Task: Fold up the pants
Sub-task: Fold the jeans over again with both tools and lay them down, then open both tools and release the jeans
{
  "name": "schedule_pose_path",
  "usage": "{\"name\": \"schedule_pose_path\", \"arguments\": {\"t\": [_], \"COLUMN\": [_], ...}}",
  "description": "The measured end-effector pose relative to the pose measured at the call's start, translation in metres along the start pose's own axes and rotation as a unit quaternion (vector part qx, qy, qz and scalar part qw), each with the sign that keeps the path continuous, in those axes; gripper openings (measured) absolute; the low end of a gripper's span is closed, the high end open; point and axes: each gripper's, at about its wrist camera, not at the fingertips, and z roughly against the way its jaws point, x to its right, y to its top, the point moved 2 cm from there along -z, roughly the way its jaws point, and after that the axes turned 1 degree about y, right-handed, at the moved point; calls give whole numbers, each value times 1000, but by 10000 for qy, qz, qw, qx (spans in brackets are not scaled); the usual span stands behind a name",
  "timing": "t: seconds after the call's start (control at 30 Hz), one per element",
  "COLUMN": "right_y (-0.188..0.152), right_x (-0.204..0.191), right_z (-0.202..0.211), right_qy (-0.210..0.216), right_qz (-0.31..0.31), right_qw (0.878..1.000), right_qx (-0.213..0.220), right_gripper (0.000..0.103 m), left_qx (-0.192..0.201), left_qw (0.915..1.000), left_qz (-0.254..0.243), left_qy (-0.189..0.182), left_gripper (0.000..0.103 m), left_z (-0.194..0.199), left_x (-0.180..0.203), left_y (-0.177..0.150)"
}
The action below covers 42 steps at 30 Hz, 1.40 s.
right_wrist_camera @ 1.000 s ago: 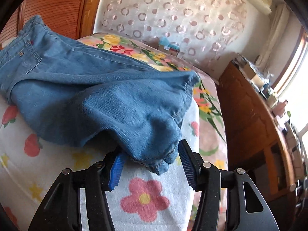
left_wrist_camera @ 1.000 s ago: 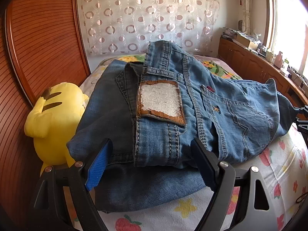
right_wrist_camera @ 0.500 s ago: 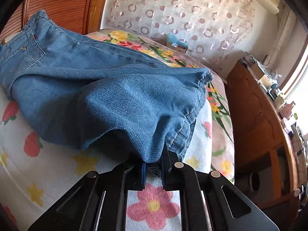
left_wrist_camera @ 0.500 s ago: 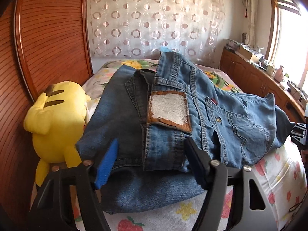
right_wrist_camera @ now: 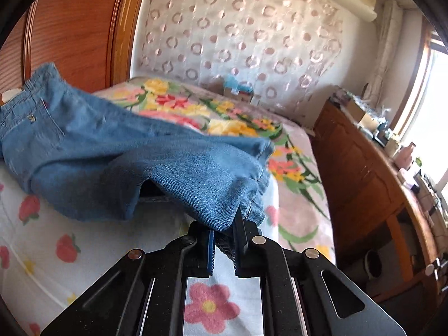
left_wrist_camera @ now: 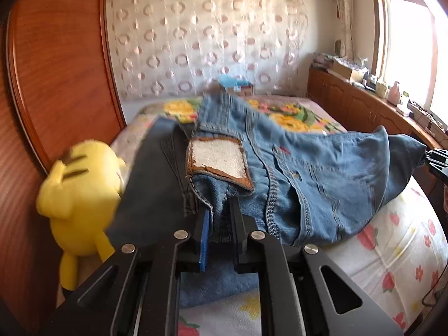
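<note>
Left wrist view, left gripper clamped on jeans waistband, right gripper pinching their hem, jeans draped over bed

The bed carries a white blanket with strawberries and flowers under both tools — ahead lies a floral spread. Denim pants lie on it straight ahead; a yellow plush toy sits left of the left tool.
</note>
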Motion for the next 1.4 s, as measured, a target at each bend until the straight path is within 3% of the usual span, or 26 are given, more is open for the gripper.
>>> {"name": "schedule_pose_path", "arguments": {"t": [0.27, 0.47, 0.63, 0.87, 1.07, 1.1, 1.17, 1.23, 1.4], "right_y": [-17, -64, -111, -170, -165, -163, -164, -163, -155], "right_x": [4, 1, -16, -31, -10, -7, -7, -6, -8], "right_z": [67, 118, 154, 141, 140, 143, 157, 160, 172], "right_qy": [-237, -218, -7, 322, 411, 393, 360, 350, 343], "right_qz": [-92, -199, -209, -547, -954, -999, -1030, -1040, -1093], "right_qw": [9989, 9988, 9997, 9963, 9925, 9922, 9926, 9930, 9932], "right_qx": [399, 386, 96, -578, -648, -626, -534, -445, -189], "right_gripper": [9, 9, 9, 9, 25, 30, 32, 32, 34], "left_qx": [529, 650, 286, -468, -424, -368, -279, -161, -4], "left_qw": [9984, 9976, 9992, 9982, 9984, 9985, 9988, 9990, 9996], "left_qz": [173, 253, 272, 365, 365, 382, 403, 396, 274], "left_qy": [110, 35, -28, -11, 122, 113, 81, 108, 121], "left_gripper": [12, 12, 12, 14, 36, 47, 57, 81, 82], "left_z": [53, 103, 123, 98, 103, 105, 109, 113, 111], "left_x": [-10, -19, -19, -20, -23, -24, -28, -29, -24], "left_y": [15, -18, -69, -121, -117, -114, -111, -105, -88]}}
